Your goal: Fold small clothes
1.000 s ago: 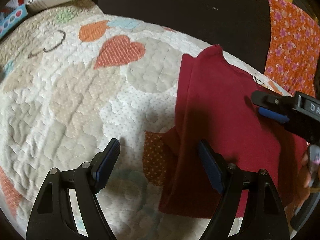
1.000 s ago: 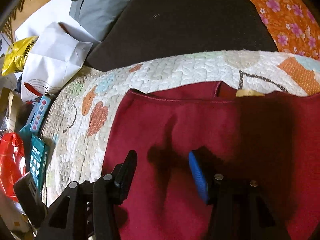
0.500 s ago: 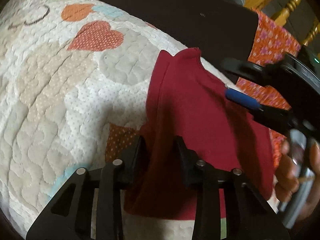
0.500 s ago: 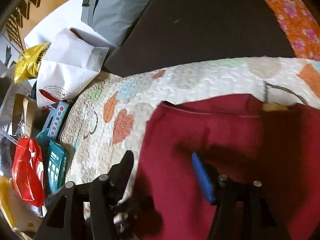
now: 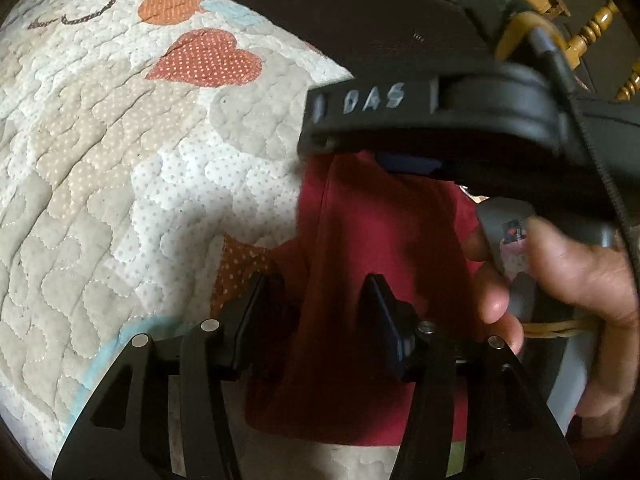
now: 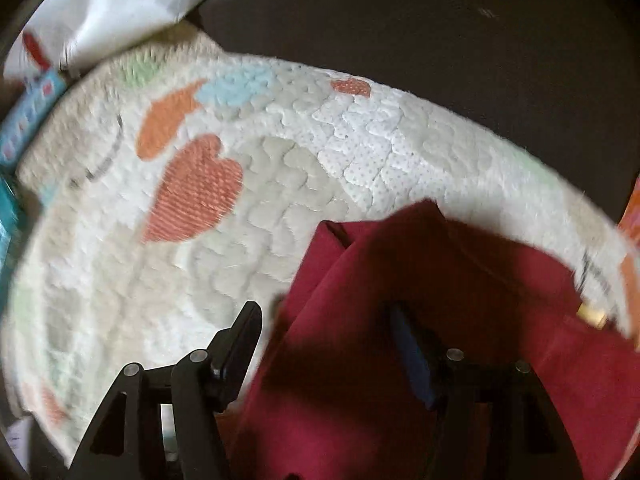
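A quilt (image 5: 120, 168) patched with hearts fills the left of both views. The left tool (image 5: 320, 312) has just been opening; its jaws stand apart with a raised fold of the dark red garment (image 5: 380, 248) between them, pads not pressing. Right of it, a hand (image 5: 560, 272) grips the right tool (image 6: 328, 340), jaws opening wider over the garment's left edge.

My left tongs (image 5: 322, 320) are showing matte black, skeletal fingers with triangular cut-outs, silver screw heads at the joints and dark blue pads. My right tongs (image 6: 324, 344) are looking the same; their black body is carrying raised letters "DAS", a grey handle, a tan cord and green lights.
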{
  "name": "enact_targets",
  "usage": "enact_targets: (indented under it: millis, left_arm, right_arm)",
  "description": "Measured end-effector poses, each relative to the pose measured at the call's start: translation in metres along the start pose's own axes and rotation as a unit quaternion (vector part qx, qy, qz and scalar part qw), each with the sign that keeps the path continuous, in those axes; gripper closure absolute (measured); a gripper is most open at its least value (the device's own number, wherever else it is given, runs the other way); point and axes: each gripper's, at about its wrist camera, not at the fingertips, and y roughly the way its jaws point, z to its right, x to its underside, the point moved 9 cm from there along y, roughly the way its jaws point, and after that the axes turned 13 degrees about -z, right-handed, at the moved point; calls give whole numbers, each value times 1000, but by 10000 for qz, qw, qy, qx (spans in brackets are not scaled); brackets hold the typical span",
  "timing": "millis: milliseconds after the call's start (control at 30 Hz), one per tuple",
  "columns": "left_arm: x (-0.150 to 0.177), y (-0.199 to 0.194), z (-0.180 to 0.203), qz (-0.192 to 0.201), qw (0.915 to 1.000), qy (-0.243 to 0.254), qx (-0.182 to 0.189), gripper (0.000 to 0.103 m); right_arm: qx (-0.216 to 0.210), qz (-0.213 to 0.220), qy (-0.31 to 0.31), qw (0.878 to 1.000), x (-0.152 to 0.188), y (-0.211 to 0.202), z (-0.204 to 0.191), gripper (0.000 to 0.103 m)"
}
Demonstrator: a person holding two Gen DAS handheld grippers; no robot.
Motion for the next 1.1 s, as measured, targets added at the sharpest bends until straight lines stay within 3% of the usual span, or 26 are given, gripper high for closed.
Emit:
enact_targets:
  millis: [67,133,167,233,367,500,667,833,900,967,1000,1033,1067,1100]
  left_arm:
    - [-2,3,7,33,9999,118,21,55]
    - [2,2,13,-37,9996,262,38,71]
    - [3,-1,16,-43,9995,309,53,77]
    - [5,-12,25,19,9991,403,103,82]
    - [10,-45,67,224,9962,702,456,84]
    - [26,-63,129,226,9899,1272,577,85]
    - [67,-33,206,-88,9757,2120,549,85]
    - [108,38,228,-590,9656,2531,6,85]
    - [113,40,231,-603,9596,2740,-219,83]
    - [119,25,238,-732,9550,2876,-9,74]
    - [121,18,238,-830,9537,2886,169,73]
    - [123,2,239,-910,9518,2894,445,64]
    - [125,-10,238,-833,9519,2904,513,54]
    - [122,-19,243,-719,9525,2915,500,50]
  right_arm:
    - [54,2,-181,9998,-1,2,0,39]
    - [-36,109,-155,9998,0,-1,8,58]
    - [-290,204,-82,9993,2,-6,11,64]
    - [-688,382,57,9969,7,-17,16,80]
    - [-1412,1014,330,9842,27,-64,39,84]
    - [-1684,1630,517,9708,54,-124,77,85]
    - [-1925,2087,1091,9526,106,-168,148,88]
    - [-2242,1895,2322,9273,165,-127,229,88]
    - [-2505,1767,2859,9079,183,-98,252,84]
    - [-2822,1743,3230,8864,199,-86,265,69]
    - [-2944,1845,3277,8786,204,-89,266,56]
    - [-3021,1952,3252,8746,207,-94,265,48]
    - [-3090,2052,3170,8729,210,-102,262,47]
    - [-3130,2090,3084,8736,210,-107,258,45]
